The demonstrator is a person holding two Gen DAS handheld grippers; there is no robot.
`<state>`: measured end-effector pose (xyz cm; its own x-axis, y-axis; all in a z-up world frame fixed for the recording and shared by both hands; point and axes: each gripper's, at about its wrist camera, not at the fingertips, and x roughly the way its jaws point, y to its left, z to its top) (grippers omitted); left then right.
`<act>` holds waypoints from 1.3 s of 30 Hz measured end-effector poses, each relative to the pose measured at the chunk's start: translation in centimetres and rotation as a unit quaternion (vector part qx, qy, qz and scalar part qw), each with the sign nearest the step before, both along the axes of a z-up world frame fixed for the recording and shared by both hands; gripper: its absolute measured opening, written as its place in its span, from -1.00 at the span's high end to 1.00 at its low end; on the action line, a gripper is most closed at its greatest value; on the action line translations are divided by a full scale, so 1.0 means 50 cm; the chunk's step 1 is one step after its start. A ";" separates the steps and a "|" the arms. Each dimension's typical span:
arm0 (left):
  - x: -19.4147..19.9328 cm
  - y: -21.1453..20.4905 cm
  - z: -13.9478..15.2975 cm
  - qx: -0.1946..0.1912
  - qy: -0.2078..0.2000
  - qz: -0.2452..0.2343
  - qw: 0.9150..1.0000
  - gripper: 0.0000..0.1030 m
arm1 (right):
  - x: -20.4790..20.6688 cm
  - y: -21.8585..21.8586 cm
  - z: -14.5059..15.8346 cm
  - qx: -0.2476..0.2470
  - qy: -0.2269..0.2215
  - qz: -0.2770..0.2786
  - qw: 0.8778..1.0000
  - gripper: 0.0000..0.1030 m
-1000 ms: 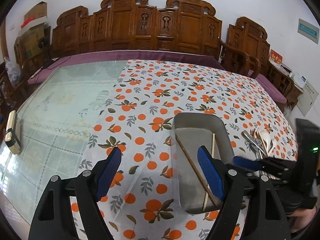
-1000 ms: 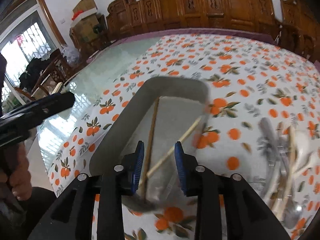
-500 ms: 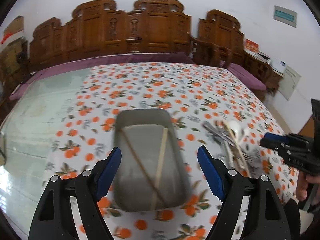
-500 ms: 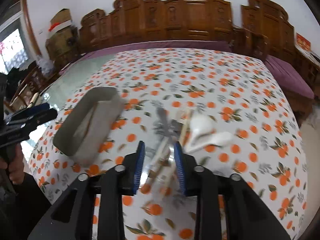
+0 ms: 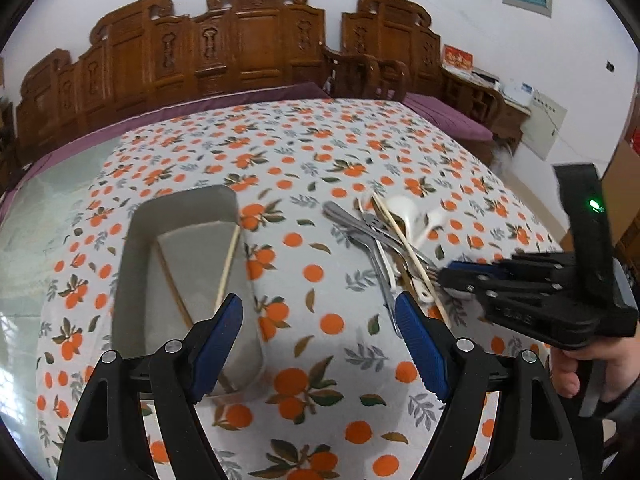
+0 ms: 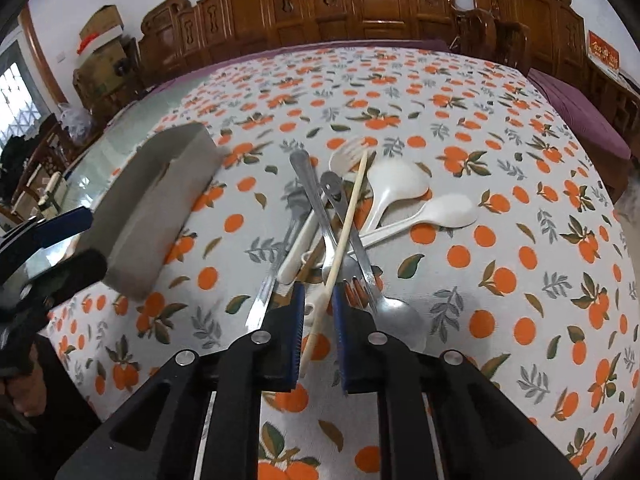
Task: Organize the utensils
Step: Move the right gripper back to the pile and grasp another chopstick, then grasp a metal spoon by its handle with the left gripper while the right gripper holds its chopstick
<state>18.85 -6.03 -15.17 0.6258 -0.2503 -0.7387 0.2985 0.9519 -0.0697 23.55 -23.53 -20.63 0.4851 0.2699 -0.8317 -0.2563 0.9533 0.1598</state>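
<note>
A grey metal tray (image 5: 132, 264) lies on the orange-print tablecloth and holds two chopsticks (image 5: 228, 268); it also shows in the right wrist view (image 6: 160, 200). To its right lies a pile of utensils (image 5: 384, 240): metal forks and spoons, white plastic spoons (image 6: 396, 188) and a light wooden chopstick (image 6: 348, 220). My left gripper (image 5: 320, 344) is open and empty, above the cloth between tray and pile. My right gripper (image 6: 316, 320) is narrowly open over the near end of the pile, its pads on either side of the light chopstick, not clamped.
The cloth (image 5: 320, 152) covers the right part of a glass-topped table (image 5: 24, 248). Carved wooden chairs (image 5: 256, 40) line the far side. A purple bench cushion (image 6: 580, 120) stands at the right. Boxes and clutter stand at the far left (image 6: 100, 32).
My right gripper has swung from the tray over to the utensil pile and come down around the light chopstick. My left gripper has turned rightward, so the tray now lies to its left.
</note>
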 end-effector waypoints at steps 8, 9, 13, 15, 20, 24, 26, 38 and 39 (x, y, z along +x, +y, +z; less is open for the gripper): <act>0.007 -0.014 -0.028 -0.002 0.022 -0.007 1.000 -0.46 | 0.047 0.019 -0.031 -0.032 0.011 -0.005 0.999 0.74; 0.006 -0.017 -0.029 0.002 0.021 -0.007 1.000 -0.46 | 0.051 0.019 -0.033 -0.036 0.013 -0.006 0.999 0.74; 0.003 -0.021 -0.033 0.007 0.020 -0.010 1.000 -0.46 | 0.065 0.025 -0.039 -0.050 0.018 -0.008 0.999 0.75; 0.002 -0.022 -0.035 0.009 0.021 -0.012 1.000 -0.46 | 0.069 0.027 -0.041 -0.056 0.021 -0.009 0.998 0.78; 0.000 -0.026 -0.039 0.013 0.022 -0.014 1.000 -0.46 | 0.063 0.025 -0.037 -0.058 0.018 -0.011 0.998 0.84; -0.002 -0.032 -0.043 0.015 0.022 -0.017 1.000 -0.46 | 0.044 0.013 -0.014 -0.046 0.005 -0.013 0.999 0.89; -0.004 -0.036 -0.045 0.017 0.021 -0.019 0.999 -0.46 | 0.028 0.006 0.000 -0.043 -0.006 -0.008 0.999 0.89; -0.018 -0.082 -0.060 0.044 0.017 -0.026 0.999 -0.46 | -0.064 -0.063 0.057 -0.017 -0.029 -0.006 0.999 0.89; -0.018 -0.087 -0.059 0.045 0.016 -0.026 0.999 -0.46 | -0.073 -0.070 0.060 -0.016 -0.031 -0.006 0.999 0.89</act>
<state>17.93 -10.36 -18.13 0.5892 -0.2145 -0.7790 0.3473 0.9378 0.0044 19.91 -27.05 -17.61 0.5392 0.2375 -0.8080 -0.2530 0.9608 0.1136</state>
